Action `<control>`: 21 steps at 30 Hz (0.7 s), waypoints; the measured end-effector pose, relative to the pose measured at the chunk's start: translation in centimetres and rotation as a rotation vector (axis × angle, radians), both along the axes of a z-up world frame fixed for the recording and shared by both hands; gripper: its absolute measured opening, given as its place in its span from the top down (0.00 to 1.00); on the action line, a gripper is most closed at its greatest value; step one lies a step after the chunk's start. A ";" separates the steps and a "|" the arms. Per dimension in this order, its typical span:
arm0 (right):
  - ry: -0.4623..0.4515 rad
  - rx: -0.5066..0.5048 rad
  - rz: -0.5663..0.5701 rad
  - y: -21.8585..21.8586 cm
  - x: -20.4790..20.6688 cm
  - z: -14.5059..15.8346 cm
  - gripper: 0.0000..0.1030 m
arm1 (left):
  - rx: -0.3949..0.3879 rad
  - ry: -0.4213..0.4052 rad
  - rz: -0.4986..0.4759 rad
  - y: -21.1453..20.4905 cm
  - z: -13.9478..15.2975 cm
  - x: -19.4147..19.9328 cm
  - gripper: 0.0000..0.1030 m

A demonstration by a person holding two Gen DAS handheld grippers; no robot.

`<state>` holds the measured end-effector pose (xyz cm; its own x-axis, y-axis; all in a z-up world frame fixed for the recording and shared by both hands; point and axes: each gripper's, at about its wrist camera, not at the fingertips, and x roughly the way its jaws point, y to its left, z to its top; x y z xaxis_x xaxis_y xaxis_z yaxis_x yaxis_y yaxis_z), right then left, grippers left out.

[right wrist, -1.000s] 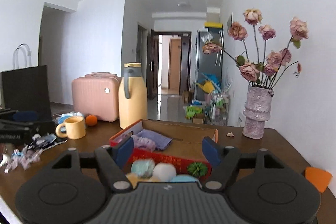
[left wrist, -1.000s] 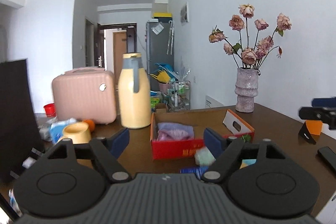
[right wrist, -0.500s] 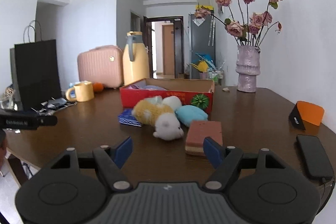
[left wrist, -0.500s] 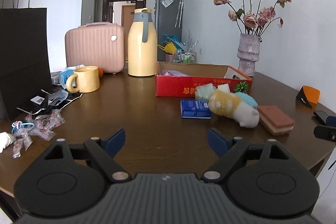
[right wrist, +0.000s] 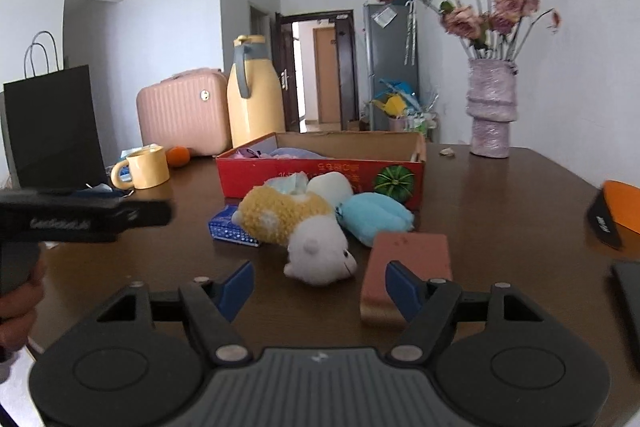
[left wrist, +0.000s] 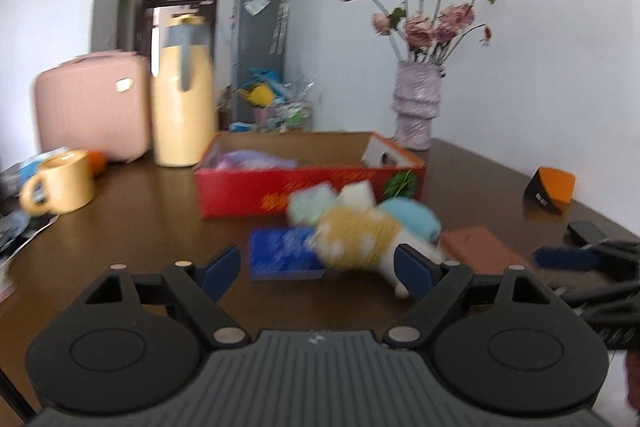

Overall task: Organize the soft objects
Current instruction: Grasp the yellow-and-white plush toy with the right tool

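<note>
A yellow and white plush toy lies on the brown table in front of a red cardboard box. A light blue soft pad, a white soft piece and a brown sponge block lie beside it. Purple and pink cloths lie inside the box. My left gripper is open, low over the table just before the blurred plush. My right gripper is open, just short of the plush head and the sponge.
A blue packet lies left of the plush. A yellow mug, orange fruit, yellow thermos, pink case and black bag stand at the left. A vase of roses stands back right; an orange-black wedge lies at the right.
Both grippers have moved forward toward the soft toys; the plush and sponge are closer and larger. The left view is blurred by motion. Both stay open and empty.
</note>
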<state>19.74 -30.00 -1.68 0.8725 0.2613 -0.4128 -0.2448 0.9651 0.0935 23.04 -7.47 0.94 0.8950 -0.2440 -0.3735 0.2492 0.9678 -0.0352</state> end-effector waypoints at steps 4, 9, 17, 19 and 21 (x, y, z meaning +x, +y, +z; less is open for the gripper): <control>0.022 -0.011 0.031 0.7 4.9 -0.4 0.39 | -0.034 0.033 -0.030 -1.6 -0.5 5.5 0.31; 0.079 -0.038 0.069 2.1 10.0 -1.7 0.41 | -0.056 0.137 -0.074 -2.7 -2.3 10.6 0.60; 0.129 -0.063 0.074 3.1 10.5 -2.5 0.61 | -0.094 0.169 -0.120 -2.0 -2.7 10.3 0.66; 0.132 -0.054 0.112 2.9 8.3 -2.0 0.62 | -0.111 0.174 -0.129 -1.5 -2.3 8.5 0.66; 0.135 -0.052 0.152 3.5 5.5 -1.9 0.62 | -0.121 0.194 -0.134 -0.6 -2.3 6.3 0.67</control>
<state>25.27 -26.53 -3.58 0.7604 0.3610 -0.5398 -0.3767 0.9223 0.0862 29.38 -8.06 -1.31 0.7664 -0.4084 -0.4957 0.3519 0.9127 -0.2079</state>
